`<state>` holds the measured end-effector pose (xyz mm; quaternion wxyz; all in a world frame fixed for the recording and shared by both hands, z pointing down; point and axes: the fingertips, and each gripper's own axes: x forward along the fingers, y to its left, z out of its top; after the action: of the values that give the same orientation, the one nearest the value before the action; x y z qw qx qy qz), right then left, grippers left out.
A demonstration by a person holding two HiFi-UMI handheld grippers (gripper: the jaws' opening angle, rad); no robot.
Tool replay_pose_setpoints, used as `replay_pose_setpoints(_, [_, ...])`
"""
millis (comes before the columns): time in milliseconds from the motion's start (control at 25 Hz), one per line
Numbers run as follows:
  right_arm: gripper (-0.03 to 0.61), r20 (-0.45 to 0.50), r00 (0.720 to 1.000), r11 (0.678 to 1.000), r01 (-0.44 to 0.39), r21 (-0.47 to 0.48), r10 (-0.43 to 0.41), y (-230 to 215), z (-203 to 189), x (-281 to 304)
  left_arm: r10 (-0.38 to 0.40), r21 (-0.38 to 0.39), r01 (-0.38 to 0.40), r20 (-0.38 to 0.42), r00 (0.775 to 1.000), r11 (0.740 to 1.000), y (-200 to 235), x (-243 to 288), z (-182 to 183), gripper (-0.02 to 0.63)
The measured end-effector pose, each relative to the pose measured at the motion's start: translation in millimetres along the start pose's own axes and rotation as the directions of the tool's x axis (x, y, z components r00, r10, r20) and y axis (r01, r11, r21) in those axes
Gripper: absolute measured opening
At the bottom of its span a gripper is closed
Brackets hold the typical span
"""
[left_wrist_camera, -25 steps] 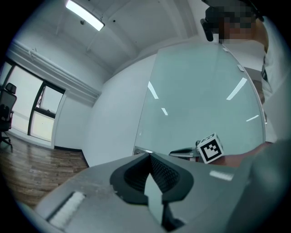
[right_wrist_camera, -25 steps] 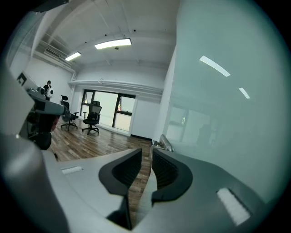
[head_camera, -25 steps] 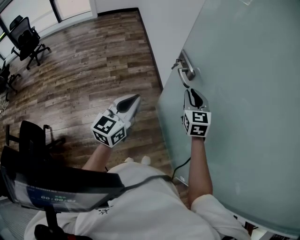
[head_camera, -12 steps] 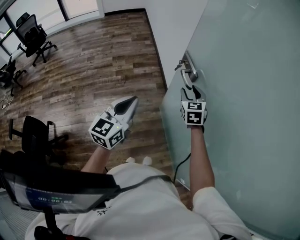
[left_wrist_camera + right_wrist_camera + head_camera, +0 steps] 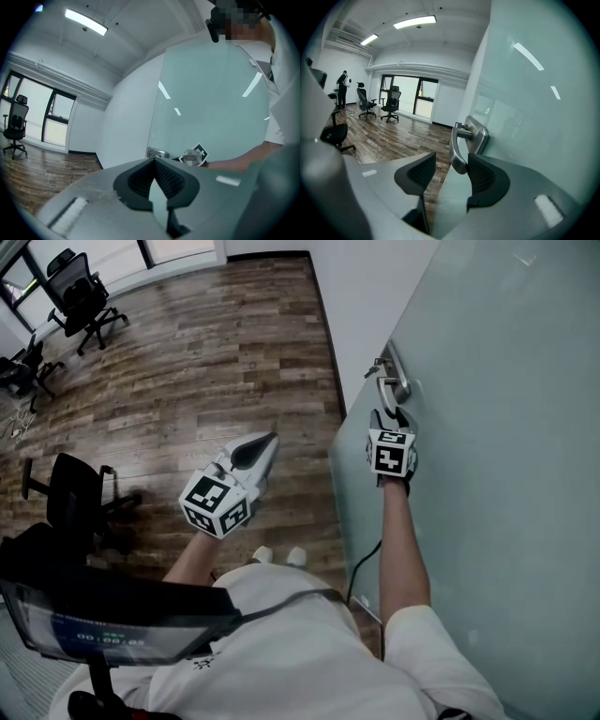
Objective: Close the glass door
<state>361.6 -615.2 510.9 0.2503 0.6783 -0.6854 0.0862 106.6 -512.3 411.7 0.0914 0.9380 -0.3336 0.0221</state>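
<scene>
Your right gripper (image 5: 451,172) is on the brushed-metal lever handle (image 5: 458,149), jaws opening, lever tip between them, unclamped. The frosted glass door (image 5: 506,484) fills 3 o'clock, its edge near the white wall (image 5: 361,296). Whether it has latched, I can't tell. Your left gripper (image 5: 262,446), at 9 o'clock, is pinched closed and empty.

Office, black swivel chairs (image 5: 77,289), frosted glass door (image 5: 506,484), wood-plank floor (image 5: 216,362), ceiling strip lights (image 5: 415,21), large windows (image 5: 405,96)

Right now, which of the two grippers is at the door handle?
The right gripper, its jaws opening with the door handle end between them. The left gripper is shut, empty, held apart over the wood floor.
</scene>
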Motion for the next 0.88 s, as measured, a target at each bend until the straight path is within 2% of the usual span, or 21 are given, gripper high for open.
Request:
replay_pose_setpoints(120, [0.194, 0.0, 1.0, 1.0, 0.013, 0.016, -0.013, -2, -4, 0, 0.006, -0.002, -0.006, -0.001, 1.0, 1.0, -1, -6, -4, 0.001])
replay_pose_setpoints(240, [0.115, -0.003, 0.999, 0.998, 0.034, 0.056, -0.034, -10, -6, 2, 0.012, -0.005, -0.012, -0.002, 1.0, 1.0, 2, -11, -6, 0.002])
replay_pose_setpoints(520, [0.11, -0.016, 1.0, 0.995, -0.018, 0.097, 0.02, -14, -9, 3, 0.024, -0.012, -0.024, -0.005, 1.0, 1.0, 4, -22, -12, 0.002])
replay_pose_setpoints(880, [0.104, -0.012, 0.999, 0.994, -0.044, 0.1, 0.045, -11, -8, 0, 0.023, -0.011, -0.023, -0.002, 1.0, 1.0, 2, -30, -10, 0.002])
